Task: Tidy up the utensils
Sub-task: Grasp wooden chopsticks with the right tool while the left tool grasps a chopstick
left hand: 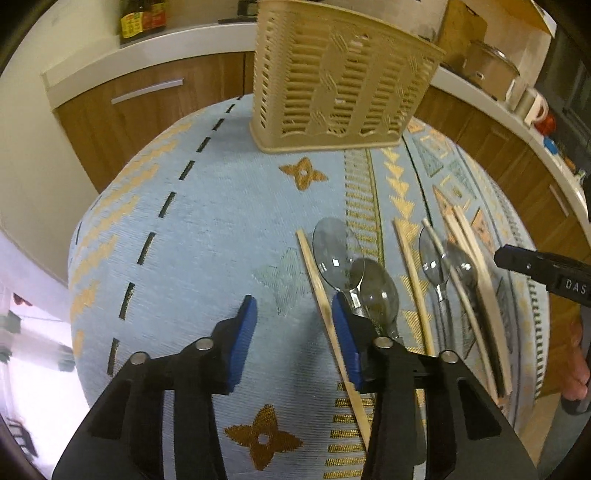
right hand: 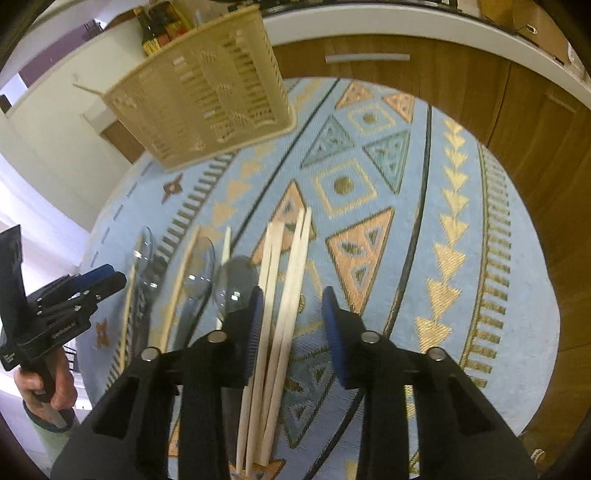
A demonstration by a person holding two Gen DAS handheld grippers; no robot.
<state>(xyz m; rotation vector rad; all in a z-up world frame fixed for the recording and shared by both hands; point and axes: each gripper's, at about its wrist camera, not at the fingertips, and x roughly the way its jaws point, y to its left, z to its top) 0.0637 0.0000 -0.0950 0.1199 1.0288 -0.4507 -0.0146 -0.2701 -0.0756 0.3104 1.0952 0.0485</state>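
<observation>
A beige slotted utensil basket [left hand: 332, 85] stands at the far side of the round table; it also shows in the right wrist view [right hand: 207, 96]. Metal spoons [left hand: 338, 251] and wooden chopsticks [left hand: 321, 295] lie in a row on the blue patterned cloth. My left gripper [left hand: 293, 317] is open and empty, its right finger beside a chopstick and two overlapping spoons. My right gripper [right hand: 291, 306] is open, hovering over a bundle of chopsticks [right hand: 284, 288], with spoons [right hand: 236, 280] to its left. The right gripper also shows at the edge of the left wrist view [left hand: 546, 269].
The table [left hand: 207, 229] is small and round, covered by a blue cloth with gold patterns. Wooden cabinets [left hand: 155, 96] and a white counter with bottles [left hand: 142, 18], a pot [left hand: 487, 66] and a mug [left hand: 535, 107] ring it.
</observation>
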